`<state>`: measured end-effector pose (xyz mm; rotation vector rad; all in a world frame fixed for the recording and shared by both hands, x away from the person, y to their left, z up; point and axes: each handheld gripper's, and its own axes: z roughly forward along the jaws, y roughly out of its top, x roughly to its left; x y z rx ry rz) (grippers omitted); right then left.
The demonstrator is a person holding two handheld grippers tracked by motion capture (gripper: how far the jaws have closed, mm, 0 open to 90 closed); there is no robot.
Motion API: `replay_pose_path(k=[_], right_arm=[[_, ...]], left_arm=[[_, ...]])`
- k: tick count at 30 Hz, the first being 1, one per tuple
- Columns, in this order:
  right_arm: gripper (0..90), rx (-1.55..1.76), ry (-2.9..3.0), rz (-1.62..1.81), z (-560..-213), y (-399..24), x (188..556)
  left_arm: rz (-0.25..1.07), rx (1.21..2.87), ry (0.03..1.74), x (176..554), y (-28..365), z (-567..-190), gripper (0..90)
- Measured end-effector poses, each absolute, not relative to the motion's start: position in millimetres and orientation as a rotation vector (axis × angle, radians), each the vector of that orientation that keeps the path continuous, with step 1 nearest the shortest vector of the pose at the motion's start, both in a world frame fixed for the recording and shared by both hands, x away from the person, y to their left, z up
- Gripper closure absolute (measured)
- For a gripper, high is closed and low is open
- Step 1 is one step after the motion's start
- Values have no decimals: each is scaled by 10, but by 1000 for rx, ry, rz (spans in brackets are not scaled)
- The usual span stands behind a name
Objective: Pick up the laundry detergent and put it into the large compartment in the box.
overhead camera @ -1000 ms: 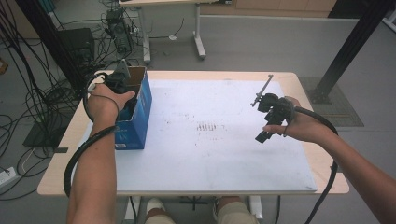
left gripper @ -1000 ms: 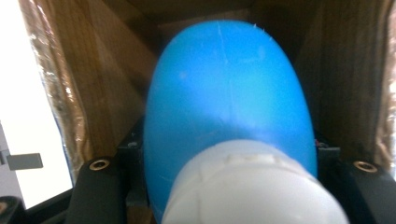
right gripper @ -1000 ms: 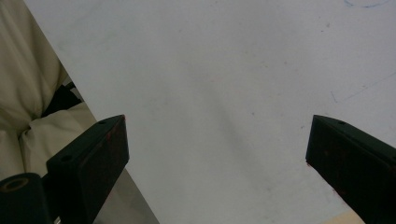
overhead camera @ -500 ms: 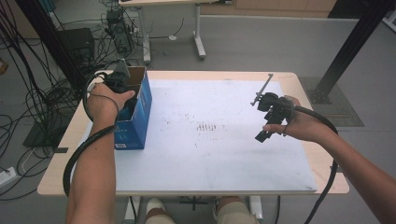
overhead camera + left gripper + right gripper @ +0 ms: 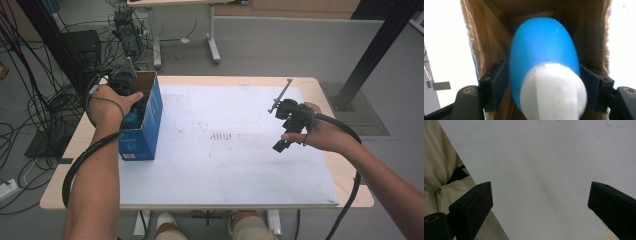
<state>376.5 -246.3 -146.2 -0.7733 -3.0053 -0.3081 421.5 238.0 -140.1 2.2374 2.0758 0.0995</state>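
Pretty cluttered room, cables all over the floor, but my table (image 5: 310,85) is just a big white sheet with a few scuffs and a blue cardboard box (image 5: 142,127) standing open at its left edge.

From the high view, my left gripper (image 5: 131,92) is dipped down into the top of that box, and my right gripper (image 5: 282,135) just hangs over the white sheet well off to the right, nothing near it.

Left gripper view: I'm looking down the brown inside of the box at a blue bottle (image 5: 542,53) with a white cap (image 5: 554,91) pointing back at me. The jaws have just been opening, and the bottle sits between them, pads flanking its sides but not squeezing as far as I can tell. Looks like smooth, glossy plastic, so probably light and kinda slippery, and the body likely gives a little. I'd grab it across the widest part of the body, not the cap.

Right gripper view: jaws spread wide, nothing between them, just white tabletop below.
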Motion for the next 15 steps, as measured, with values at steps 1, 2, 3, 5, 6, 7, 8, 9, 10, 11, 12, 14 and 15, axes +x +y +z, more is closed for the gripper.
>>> replay_pose_path(k=[1, 2, 3, 5, 6, 7, 8, 9, 10, 11, 12, 14, 15], right_arm=[[57, -775, -3005, -308, -1461, -2461, 3763], [57, -778, -3003, -305, -1459, -2457, 3764], [57, -774, -3007, -309, -1458, -2459, 3764], [57, -775, -3007, -312, -1453, -2458, 3765], [56, -775, -3007, -314, -1452, -2459, 3766], [57, -775, -3007, -317, -1451, -2458, 3766], [57, -773, -3008, -318, -1451, -2457, 3767], [56, -776, -3008, -316, -1450, -2452, 3768], [57, -774, -3008, -317, -1449, -2451, 3770], [56, -772, -3009, -318, -1449, -2451, 3773], [55, -775, -3009, -321, -1451, -2449, 3777], [55, -780, -3008, -318, -1451, -2437, 3779], [56, -780, -3006, -317, -1454, -2433, 3786]], left_arm=[[101, 2232, 2076, 4202, 2382, -1380, 277], [103, 2235, 2073, 4195, 2381, -1362, 275], [105, 2235, 2072, 4188, 2378, -1350, 271], [104, 2233, 2067, 4169, 2380, -1319, 264], [106, 2244, 2064, 4165, 2366, -1298, 264], [108, 2249, 2061, 4159, 2362, -1283, 263], [110, 2253, 2055, 4147, 2355, -1259, 263], [112, 2258, 2053, 4140, 2347, -1238, 262], [116, 2259, 2054, 4133, 2338, -1225, 258], [125, 2273, 2053, 4126, 2320, -1197, 256], [130, 2276, 2054, 4118, 2310, -1182, 256], [138, 2278, 2048, 4090, 2304, -1124, 248], [145, 2282, 2043, 4076, 2297, -1096, 246]])
